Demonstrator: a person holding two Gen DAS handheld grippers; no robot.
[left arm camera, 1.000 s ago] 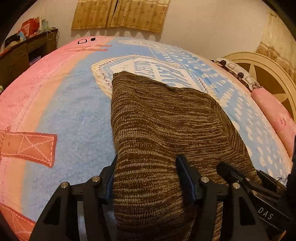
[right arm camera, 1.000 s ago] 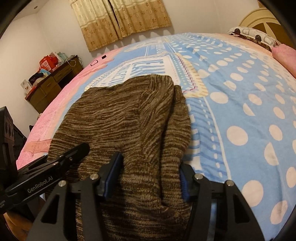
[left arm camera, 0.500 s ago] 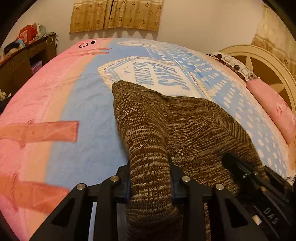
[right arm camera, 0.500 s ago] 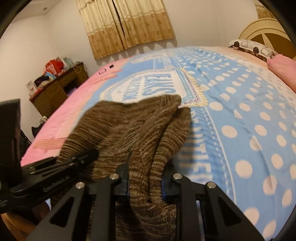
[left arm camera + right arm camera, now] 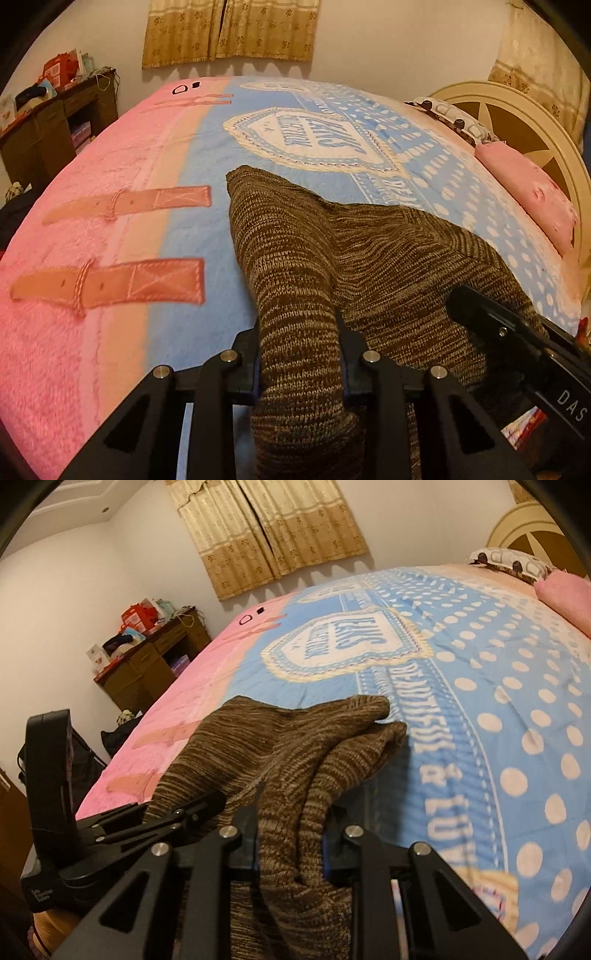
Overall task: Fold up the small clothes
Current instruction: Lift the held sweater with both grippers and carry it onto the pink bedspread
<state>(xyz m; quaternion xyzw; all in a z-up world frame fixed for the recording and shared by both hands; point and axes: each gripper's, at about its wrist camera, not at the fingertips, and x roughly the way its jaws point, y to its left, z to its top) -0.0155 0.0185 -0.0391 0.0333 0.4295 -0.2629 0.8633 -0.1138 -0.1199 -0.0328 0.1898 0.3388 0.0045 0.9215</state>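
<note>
Garment: brown marled knit sweater lying on the bed, its near edge gathered up off the cover and held at two places, the far part resting on the blue field below the shield emblem
Left gripper: black two-finger tool at the bottom of the left wrist view; jaws have just been closing and are clenched on a bunched fold of the sweater, which fills the gap and hangs down below the fingers
Right gripper: black tool at the bottom of the right wrist view; jaws have just been closing and are clamped on a twisted rope of the same knit, cloth bulging above and below the fingers
Relation of tools: each tool shows at the edge of the other's view, the two grips near each other along the same edge of the sweater
Bedspread: plush cover, pink with printed tan straps on one side, blue with white dots and a shield emblem on the other
Pillow: pink, against the cream headboard
Background: tan curtains on a white wall; dark wooden desk piled with small items
</note>
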